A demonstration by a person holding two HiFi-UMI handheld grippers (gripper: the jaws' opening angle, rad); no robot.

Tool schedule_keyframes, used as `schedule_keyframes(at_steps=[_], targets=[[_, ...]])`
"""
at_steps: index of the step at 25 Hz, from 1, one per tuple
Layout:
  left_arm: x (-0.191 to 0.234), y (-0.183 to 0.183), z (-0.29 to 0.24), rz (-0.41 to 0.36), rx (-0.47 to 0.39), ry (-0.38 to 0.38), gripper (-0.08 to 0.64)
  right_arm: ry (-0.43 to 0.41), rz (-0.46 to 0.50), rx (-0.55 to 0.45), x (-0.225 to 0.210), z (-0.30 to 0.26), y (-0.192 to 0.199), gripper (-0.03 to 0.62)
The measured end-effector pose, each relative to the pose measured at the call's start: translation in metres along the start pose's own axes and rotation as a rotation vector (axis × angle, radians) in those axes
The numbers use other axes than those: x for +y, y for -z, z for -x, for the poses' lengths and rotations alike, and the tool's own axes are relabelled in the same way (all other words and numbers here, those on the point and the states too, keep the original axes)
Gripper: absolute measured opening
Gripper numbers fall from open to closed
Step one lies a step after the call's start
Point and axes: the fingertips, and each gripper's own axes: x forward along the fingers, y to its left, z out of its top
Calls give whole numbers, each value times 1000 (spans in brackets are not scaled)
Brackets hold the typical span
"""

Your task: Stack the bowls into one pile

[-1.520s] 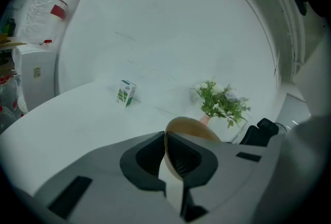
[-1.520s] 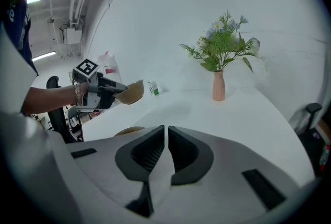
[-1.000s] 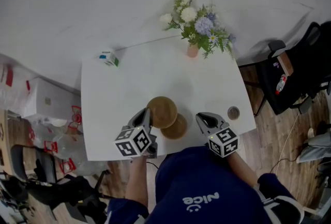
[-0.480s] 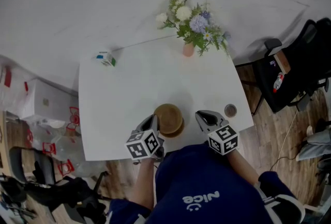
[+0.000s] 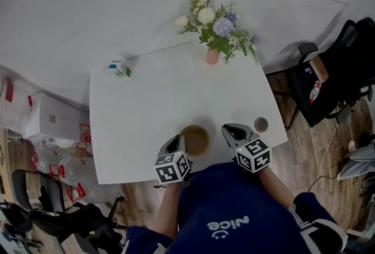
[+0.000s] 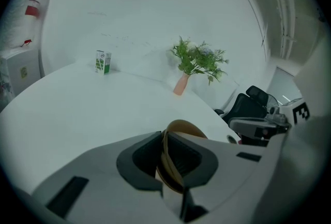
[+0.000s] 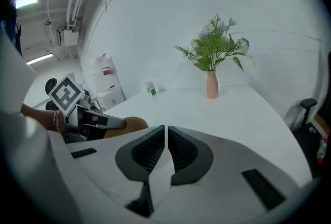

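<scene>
Left hand-held gripper (image 5: 178,144) clamps the bowl (image 5: 196,139) by its rim.

the table (image 5: 146,106) is plain white. the bowl (image 5: 195,139) is tan brown. the left gripper (image 5: 177,144) and right gripper (image 5: 230,129) are pale grey with black ribbed pads (image 7: 150,148); their cubes (image 5: 173,167) carry black-and-white square markers. the vase (image 5: 212,57) is salmon pink, its flowers (image 5: 215,24) white and lilac, the leaves (image 5: 234,46) green. the carton (image 5: 119,68) is white and green. the person's top (image 5: 234,206) is dark blue with white lettering. the floor (image 5: 316,153) is brown wood grain.
</scene>
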Motion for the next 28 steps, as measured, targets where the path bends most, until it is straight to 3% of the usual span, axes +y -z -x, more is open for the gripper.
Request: schedule_keyframes(at_steps=[7,9,10,17,24,28], targets=[[0,0,-2,-10,-11,7,44,7,-39,-20,-6,2,-1,40],[-3,-1,0,-7,-25,20,142,15,-30,-28,-5,4,-3,40],[-5,-3,1,-8,-37,24,150,24,-23,-34,-5,5,-4,40],[-5,-33,21,-22,-212,27,153,95,5,-135,-12,21,-21,41],[-7,-60,60,-144,-393,64,152,234,57,-257,-47,48,-50,41],[-3,-54,76,-158,-437,56,152,270,56,-265,-55,54,-46,41]])
